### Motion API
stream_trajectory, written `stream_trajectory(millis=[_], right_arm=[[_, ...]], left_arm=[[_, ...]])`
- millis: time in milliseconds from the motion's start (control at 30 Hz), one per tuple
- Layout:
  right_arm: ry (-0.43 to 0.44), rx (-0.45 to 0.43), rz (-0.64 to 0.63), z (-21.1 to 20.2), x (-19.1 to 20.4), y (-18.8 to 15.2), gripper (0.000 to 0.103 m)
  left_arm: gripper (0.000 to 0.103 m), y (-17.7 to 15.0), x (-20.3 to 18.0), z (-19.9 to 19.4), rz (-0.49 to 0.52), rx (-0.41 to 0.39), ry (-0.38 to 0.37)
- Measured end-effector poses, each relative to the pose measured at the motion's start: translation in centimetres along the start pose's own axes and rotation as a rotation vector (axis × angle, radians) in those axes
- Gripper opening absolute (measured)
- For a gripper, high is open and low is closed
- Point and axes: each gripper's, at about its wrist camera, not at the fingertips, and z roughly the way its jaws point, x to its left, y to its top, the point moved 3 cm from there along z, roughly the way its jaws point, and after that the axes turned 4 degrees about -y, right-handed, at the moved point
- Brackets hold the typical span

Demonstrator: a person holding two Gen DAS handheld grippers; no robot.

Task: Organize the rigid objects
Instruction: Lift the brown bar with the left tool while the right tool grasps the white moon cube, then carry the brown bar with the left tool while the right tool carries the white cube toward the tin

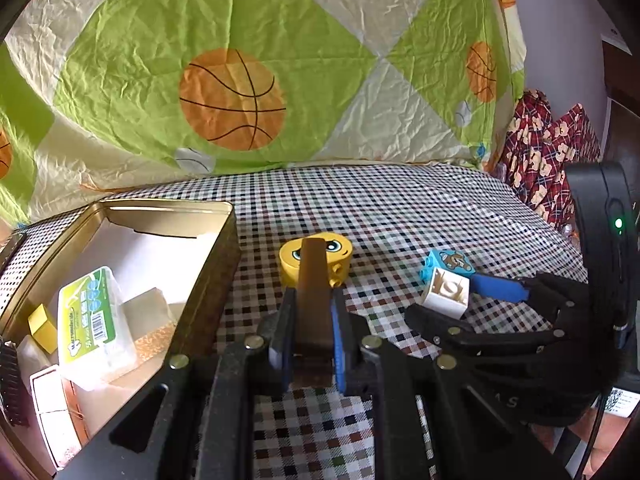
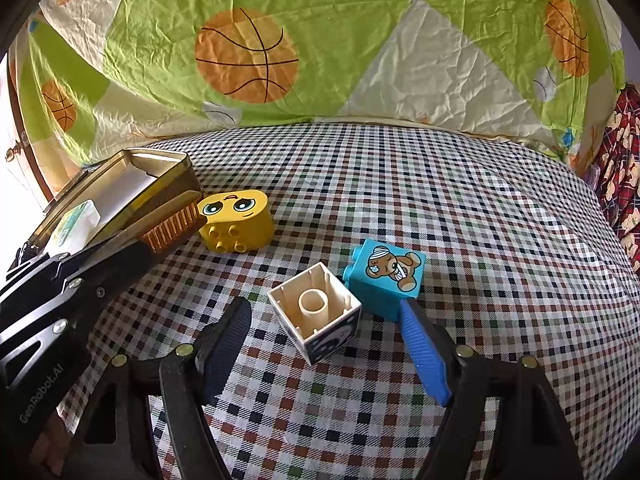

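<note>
My left gripper (image 1: 313,300) is shut on a brown comb (image 1: 314,280), which points forward over a yellow face block (image 1: 340,258). From the right wrist view the comb (image 2: 172,228) shows orange teeth beside the yellow block (image 2: 236,216). A white hollow block (image 2: 316,316) lies on its side on the checked cloth. It sits between the fingers of my right gripper (image 2: 323,305), which is open, with a gap on each side. A blue bear block (image 2: 388,276) touches the white one. In the left wrist view the right gripper (image 1: 440,296) straddles the white block (image 1: 446,294) next to the blue block (image 1: 450,262).
An open gold tin box (image 1: 168,206) stands at the left, holding a clear plastic case with a green label (image 1: 94,316), a small yellow block (image 1: 42,326) and white items. A basketball-print quilt (image 2: 320,40) rises behind the checked cloth (image 2: 480,220). Red plaid fabric (image 1: 548,148) lies at the right.
</note>
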Motion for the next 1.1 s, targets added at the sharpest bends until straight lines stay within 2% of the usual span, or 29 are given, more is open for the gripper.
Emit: stream_trajectory(millis=[33,67,100,133,733,1100], right_arm=[[0.003,0.006,-0.002,0.1,0.0,0.0,0.067],[0.002,0.012,-0.002,0.2,0.0,-0.1,0.055],[0.006,0.016,-0.002,0.3,0.0,0.0,0.048],[0.010,0.017,-0.002,0.3,0.1,-0.1,0.046],[0.009,-0.111,0.000,-2.2,0.1,0.1,0.045],[0.001,-0.227,0.004,-4.5,0.0,-0.1,0.046]], left_arm=[[0.014,0.0,0.0,0.0,-0.001,0.000,0.001],[0.014,0.0,-0.1,-0.1,0.001,-0.003,0.003],[0.014,-0.1,-0.2,-0.2,0.005,-0.008,0.005],[0.014,-0.1,-0.3,-0.3,0.008,-0.013,0.005],[0.014,-0.2,-0.6,-2.1,0.019,-0.106,0.043],[0.014,-0.1,-0.9,-3.0,0.038,-0.157,0.057]])
